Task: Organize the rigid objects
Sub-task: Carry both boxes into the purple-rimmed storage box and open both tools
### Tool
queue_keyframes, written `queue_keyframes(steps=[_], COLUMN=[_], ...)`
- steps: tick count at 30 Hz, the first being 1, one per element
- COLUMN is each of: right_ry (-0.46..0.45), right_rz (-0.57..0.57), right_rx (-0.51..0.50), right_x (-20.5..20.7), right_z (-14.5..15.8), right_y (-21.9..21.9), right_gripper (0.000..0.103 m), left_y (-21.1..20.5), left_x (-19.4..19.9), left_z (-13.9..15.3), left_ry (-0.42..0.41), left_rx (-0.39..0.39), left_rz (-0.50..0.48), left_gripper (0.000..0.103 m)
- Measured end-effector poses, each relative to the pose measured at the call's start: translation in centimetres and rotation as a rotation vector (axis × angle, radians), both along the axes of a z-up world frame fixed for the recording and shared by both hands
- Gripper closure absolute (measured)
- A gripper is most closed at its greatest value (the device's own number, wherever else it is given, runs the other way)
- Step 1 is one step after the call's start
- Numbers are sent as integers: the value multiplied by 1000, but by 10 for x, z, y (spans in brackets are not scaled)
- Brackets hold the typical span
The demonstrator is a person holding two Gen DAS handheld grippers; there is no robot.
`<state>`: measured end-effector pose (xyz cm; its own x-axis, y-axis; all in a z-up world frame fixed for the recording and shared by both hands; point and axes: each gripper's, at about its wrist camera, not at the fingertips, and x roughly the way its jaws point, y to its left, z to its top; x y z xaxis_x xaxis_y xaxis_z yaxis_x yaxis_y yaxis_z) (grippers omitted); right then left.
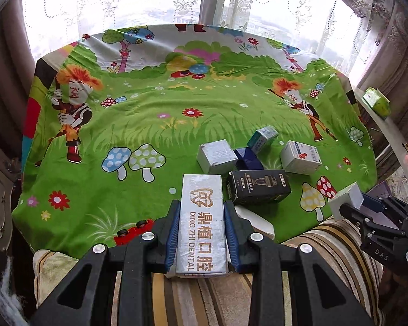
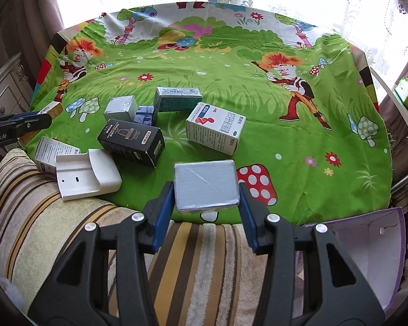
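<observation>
Silver-wrapped long dental box point(image 1: 202, 225) sits pinched between the blue pads of the left claw point(image 1: 202, 212), lifted above the near edge of the table point(image 1: 149, 125), which is draped in a green cartoon cloth. Right claw point(image 2: 206, 190) pinches a square silver box point(image 2: 206, 186) at the same near edge. Remaining boxes cluster on the cloth toward that edge: a black carton point(image 2: 132, 142), a white medicine box point(image 2: 216, 127) and a teal box point(image 2: 178, 99). A white plastic holder point(image 2: 87, 174) overhangs the edge.
</observation>
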<state>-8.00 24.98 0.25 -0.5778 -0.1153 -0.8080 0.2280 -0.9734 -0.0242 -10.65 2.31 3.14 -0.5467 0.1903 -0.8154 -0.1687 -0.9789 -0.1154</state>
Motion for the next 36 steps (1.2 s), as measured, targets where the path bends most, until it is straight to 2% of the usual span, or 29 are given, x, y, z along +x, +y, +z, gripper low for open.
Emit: queue_keyframes(steps=[16,36], right_ry=[33,67], right_rz=[-131,-377], right_rx=[-37,-22], right_x=[68,118], right_z=[17,24], right_y=[75,189], right_gripper=[53,53], left_y=[103,219], left_x=[58,106], left_z=[5,2], left_ry=[-24,-89], left_rx=[114,201], left_rz=[-256,-553], left_gripper=[71,71])
